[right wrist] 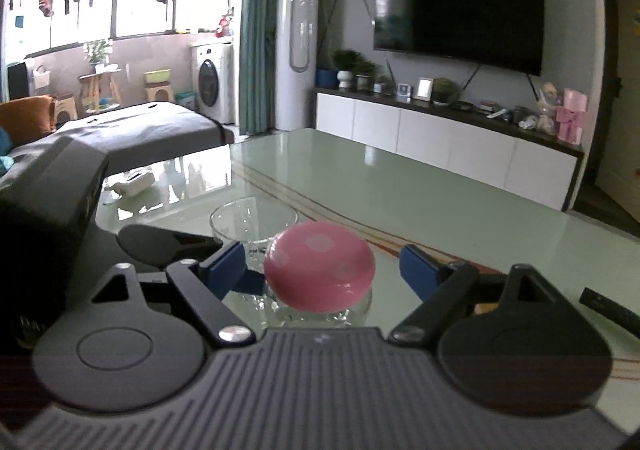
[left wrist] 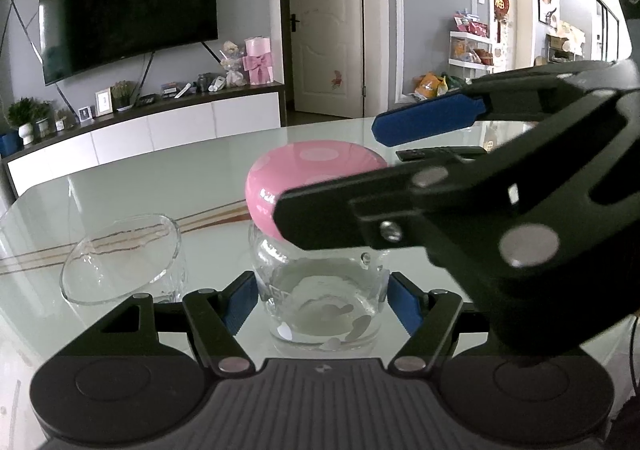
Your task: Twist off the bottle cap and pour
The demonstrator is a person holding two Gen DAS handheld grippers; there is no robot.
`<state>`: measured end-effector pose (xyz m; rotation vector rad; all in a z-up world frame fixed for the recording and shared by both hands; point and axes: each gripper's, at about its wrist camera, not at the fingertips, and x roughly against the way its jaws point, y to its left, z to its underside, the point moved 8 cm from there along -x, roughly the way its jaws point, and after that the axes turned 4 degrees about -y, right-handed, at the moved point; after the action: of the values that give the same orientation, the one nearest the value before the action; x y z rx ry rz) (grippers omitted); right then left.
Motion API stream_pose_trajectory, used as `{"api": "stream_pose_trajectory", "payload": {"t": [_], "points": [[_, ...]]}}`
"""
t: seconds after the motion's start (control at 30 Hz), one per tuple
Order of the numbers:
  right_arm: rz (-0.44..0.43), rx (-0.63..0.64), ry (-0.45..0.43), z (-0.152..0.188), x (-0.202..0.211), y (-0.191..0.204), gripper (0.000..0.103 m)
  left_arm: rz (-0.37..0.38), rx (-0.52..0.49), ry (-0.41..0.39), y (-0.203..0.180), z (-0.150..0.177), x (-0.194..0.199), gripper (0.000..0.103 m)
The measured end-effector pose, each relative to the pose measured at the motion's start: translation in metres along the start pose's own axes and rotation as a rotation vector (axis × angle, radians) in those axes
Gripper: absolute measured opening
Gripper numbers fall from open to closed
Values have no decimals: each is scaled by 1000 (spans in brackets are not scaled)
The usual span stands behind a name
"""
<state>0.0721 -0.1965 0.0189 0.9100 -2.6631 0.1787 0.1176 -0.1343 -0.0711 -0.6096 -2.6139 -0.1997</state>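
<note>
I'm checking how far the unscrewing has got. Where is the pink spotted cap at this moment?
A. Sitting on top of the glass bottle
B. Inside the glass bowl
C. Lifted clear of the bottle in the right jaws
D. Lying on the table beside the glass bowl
A: the pink cap sits on the glass bottle, with the right gripper open either side, pads not touching it.

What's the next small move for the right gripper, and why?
Probably close the right gripper back onto the pink cap for another twist. Its fingers stand apart on either side of the cap, not touching it, and the cap sits on the bottle, which the left gripper clamps at its body. The glass beside it looks empty.
</note>
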Motion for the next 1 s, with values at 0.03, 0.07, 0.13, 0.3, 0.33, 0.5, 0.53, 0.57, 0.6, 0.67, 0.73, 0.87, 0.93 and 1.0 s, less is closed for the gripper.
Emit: {"api": "stream_pose_trajectory", "payload": {"t": [0.03,0.07,0.13,0.3,0.33,0.5,0.53,0.57,0.6,0.67,0.73,0.87,0.93,1.0], "points": [[4,0,2,-1,-1,2,85,0,1,1,0,0,0,75],[8,5,6,-1,-3,4,83,0,2,2,0,0,0,75],[19,32,22,0,-7,7,81,0,3,5,1,0,-1,75],[25,38,34,3,-11,9,76,-1,5,8,1,1,-1,75],[28,40,36,3,-11,10,75,-1,6,8,1,1,-1,75],[42,50,38,5,-11,10,67,-3,7,5,-4,10,0,75],[43,51,39,5,-11,10,65,-2,8,5,-3,10,0,75],[44,52,39,5,-11,11,65,-2,9,5,-3,11,0,75],[44,53,39,5,-11,11,65,-2,9,5,-2,11,1,75],[40,58,39,5,-10,12,65,-2,12,5,1,10,0,74],[29,66,37,5,-10,13,65,-2,15,6,3,10,0,74],[-6,72,33,6,-9,11,65,-5,22,9,1,11,0,74],[-25,68,31,5,-9,9,65,-9,23,9,2,11,1,74],[-55,66,26,5,-7,7,65,-10,25,10,0,12,1,74]]}}
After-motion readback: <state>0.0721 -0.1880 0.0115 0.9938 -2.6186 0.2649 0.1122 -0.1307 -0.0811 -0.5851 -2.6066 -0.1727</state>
